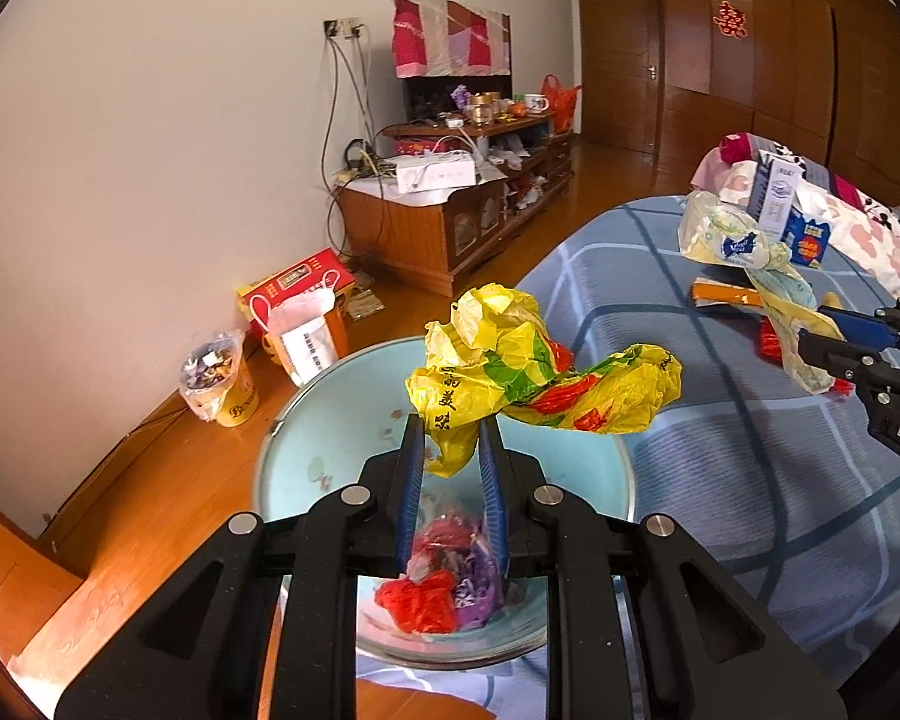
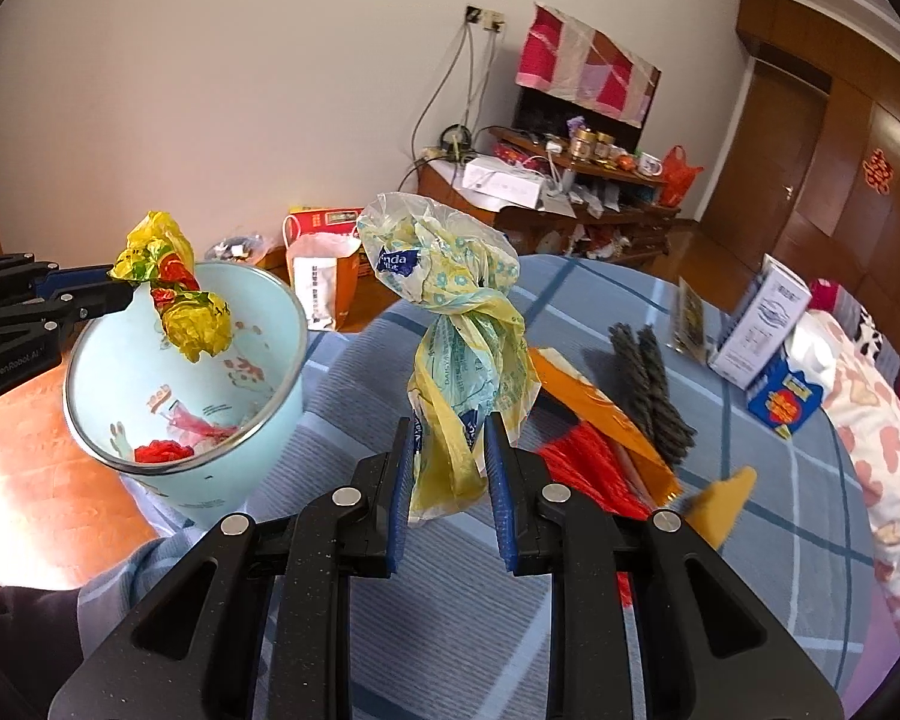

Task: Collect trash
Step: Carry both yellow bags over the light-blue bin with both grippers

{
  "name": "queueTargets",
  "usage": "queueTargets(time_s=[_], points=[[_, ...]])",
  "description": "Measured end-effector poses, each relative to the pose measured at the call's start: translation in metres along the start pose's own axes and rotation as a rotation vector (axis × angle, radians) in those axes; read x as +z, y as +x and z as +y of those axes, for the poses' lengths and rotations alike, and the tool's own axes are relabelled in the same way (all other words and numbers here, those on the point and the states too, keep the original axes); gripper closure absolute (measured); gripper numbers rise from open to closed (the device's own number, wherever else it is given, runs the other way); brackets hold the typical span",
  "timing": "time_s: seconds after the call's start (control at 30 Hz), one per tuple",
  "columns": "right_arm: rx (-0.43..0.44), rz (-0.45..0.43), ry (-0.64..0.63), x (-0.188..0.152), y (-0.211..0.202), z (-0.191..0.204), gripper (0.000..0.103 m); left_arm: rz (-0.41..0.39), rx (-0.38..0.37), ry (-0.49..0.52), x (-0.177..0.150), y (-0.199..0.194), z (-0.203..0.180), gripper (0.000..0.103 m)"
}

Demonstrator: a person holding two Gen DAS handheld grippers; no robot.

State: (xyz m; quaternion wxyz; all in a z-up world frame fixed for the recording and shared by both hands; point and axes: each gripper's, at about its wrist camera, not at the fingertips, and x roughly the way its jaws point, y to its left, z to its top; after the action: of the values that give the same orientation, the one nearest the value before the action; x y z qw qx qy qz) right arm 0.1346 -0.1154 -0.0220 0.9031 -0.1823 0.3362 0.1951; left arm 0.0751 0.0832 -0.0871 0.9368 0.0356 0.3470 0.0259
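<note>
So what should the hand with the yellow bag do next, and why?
Probably open the left gripper and drop it: the yellow bag hangs right over the blue bin, clear of its rim, with other trash already lying inside.

A lived-in bedroom in a home. A bed (image 2: 570, 600) with a blue checked sheet and a flowered quilt (image 2: 870, 450) fills the near side. Along the white wall stands a low wooden cabinet (image 1: 444, 228) crowded with mugs, jars and boxes, cables (image 1: 342, 108) trailing down from a socket above it. Wooden wardrobes (image 1: 810, 60) carry a red double-happiness cutout (image 1: 730, 20), beside a wooden door (image 1: 618, 60). The floor (image 1: 150, 480) is polished wood.
</note>
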Motion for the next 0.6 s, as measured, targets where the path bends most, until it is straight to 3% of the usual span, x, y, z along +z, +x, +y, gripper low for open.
queueTargets(time_s=[0.6], points=[[0.053,0.013,-0.066,0.014,0.016,0.036,0.079,0.023,0.045,-0.046,-0.011,0.001,0.031,0.085]])
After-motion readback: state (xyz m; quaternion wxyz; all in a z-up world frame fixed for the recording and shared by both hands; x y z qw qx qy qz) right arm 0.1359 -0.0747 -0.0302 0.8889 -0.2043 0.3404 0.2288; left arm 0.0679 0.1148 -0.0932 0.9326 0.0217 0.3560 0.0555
